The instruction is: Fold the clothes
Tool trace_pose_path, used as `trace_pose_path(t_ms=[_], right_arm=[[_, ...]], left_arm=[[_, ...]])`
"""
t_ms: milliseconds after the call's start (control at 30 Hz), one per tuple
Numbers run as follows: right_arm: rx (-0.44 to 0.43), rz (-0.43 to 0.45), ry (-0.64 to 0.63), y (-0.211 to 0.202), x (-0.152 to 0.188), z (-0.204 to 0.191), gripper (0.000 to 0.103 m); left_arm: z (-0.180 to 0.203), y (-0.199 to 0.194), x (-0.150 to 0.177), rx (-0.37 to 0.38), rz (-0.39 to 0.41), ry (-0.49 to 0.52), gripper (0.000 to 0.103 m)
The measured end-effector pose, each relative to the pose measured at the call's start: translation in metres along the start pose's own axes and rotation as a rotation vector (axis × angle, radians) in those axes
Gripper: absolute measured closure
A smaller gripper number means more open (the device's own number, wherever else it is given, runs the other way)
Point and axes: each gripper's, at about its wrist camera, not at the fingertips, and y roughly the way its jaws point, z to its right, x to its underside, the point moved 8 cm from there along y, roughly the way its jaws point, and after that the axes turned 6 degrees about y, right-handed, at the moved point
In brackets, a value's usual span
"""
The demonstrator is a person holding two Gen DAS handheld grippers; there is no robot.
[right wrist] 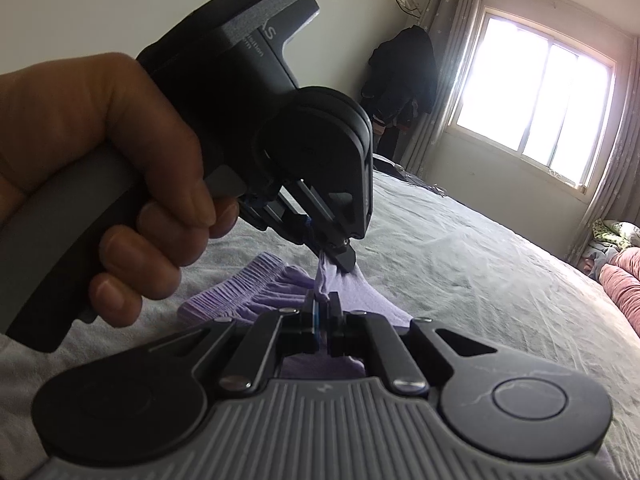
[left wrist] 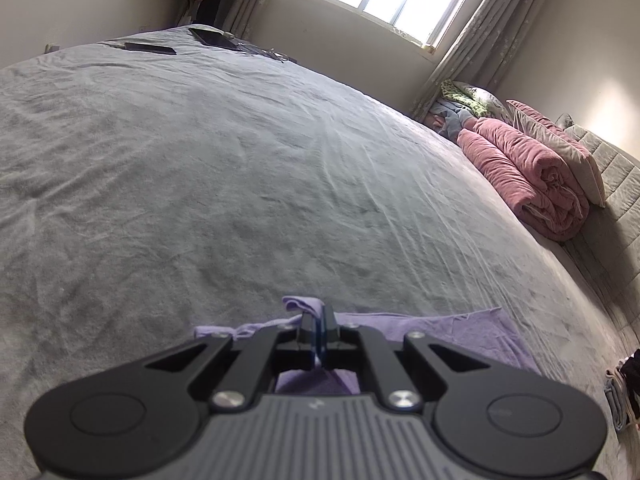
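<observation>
A lilac garment [left wrist: 448, 330] lies on the grey bed sheet [left wrist: 240, 180] at the near edge. My left gripper [left wrist: 318, 322] is shut on a pinched fold of it. In the right wrist view the same lilac garment [right wrist: 256, 292] shows a gathered elastic waistband at the left. My right gripper [right wrist: 322, 304] is shut on a bunch of its cloth. Just above it, the left gripper [right wrist: 340, 258], held by a person's hand [right wrist: 100, 168], pinches the same raised bunch. The two grippers are close together.
A rolled pink blanket [left wrist: 528, 172] and pillows lie along the bed's right side by the headboard. Two dark flat devices [left wrist: 150, 48] rest at the far end of the bed. Folded clothes [left wrist: 624, 392] sit at the right edge. Dark clothes [right wrist: 400, 80] hang beside the window.
</observation>
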Motion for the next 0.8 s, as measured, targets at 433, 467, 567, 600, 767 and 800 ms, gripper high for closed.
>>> trace_pose_path(t_ms=[433, 467, 567, 600, 767, 800], right_arm=[[0.030, -0.092, 0.042, 0.011, -0.006, 0.015, 0.099], [0.039, -0.101, 0.046, 0.012, -0.005, 0.016, 0.099], [0.060, -0.118, 0.055, 0.014, -0.004, 0.019, 0.099], [0.064, -0.121, 0.058, 0.015, -0.004, 0.020, 0.099], [0.071, -0.139, 0.062, 0.018, -0.004, 0.027, 0.099], [0.075, -0.142, 0.059, 0.018, -0.003, 0.028, 0.099]], left_arm=[[-0.017, -0.003, 0.009, -0.007, -0.005, 0.074, 0.102], [-0.018, -0.001, 0.009, -0.005, -0.006, 0.082, 0.102], [-0.020, 0.002, 0.007, 0.005, -0.006, 0.099, 0.102], [-0.022, 0.002, 0.007, 0.010, -0.006, 0.097, 0.102], [-0.029, 0.003, 0.009, 0.015, -0.015, 0.101, 0.102], [-0.030, 0.003, 0.010, 0.015, -0.018, 0.105, 0.102]])
